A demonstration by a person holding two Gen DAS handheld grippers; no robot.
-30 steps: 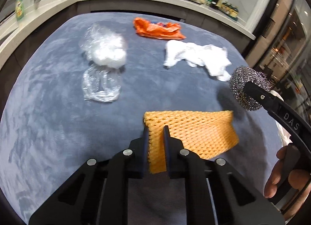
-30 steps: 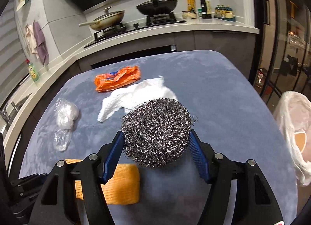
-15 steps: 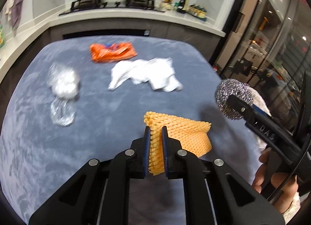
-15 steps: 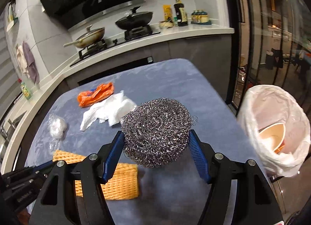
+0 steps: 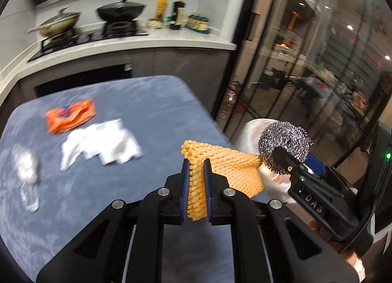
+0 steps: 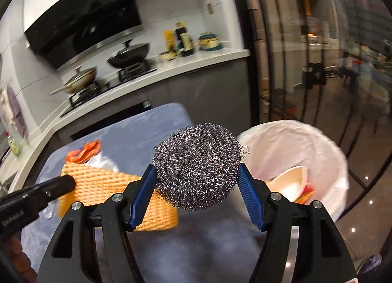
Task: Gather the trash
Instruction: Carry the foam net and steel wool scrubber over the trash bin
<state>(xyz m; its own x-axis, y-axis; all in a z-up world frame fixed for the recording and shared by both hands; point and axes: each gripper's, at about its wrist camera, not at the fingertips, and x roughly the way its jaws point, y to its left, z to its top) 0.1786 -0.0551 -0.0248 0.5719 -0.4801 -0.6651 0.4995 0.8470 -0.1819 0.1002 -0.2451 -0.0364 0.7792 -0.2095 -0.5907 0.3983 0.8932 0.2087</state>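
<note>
My left gripper is shut on an orange foam net and holds it in the air over the table's right edge; the net also shows in the right wrist view. My right gripper is shut on a steel wool scourer, held beside a bin lined with a white bag. The bin holds a paper cup and scraps. In the left wrist view the scourer hangs in front of the bin.
On the blue-grey table lie an orange wrapper, white paper tissue and clear crumpled plastic. A kitchen counter with pans runs behind. Glass doors stand at the right.
Both grippers have swung right and lifted with their loads. The net has left the table, and the bin has come close in the right wrist view.
</note>
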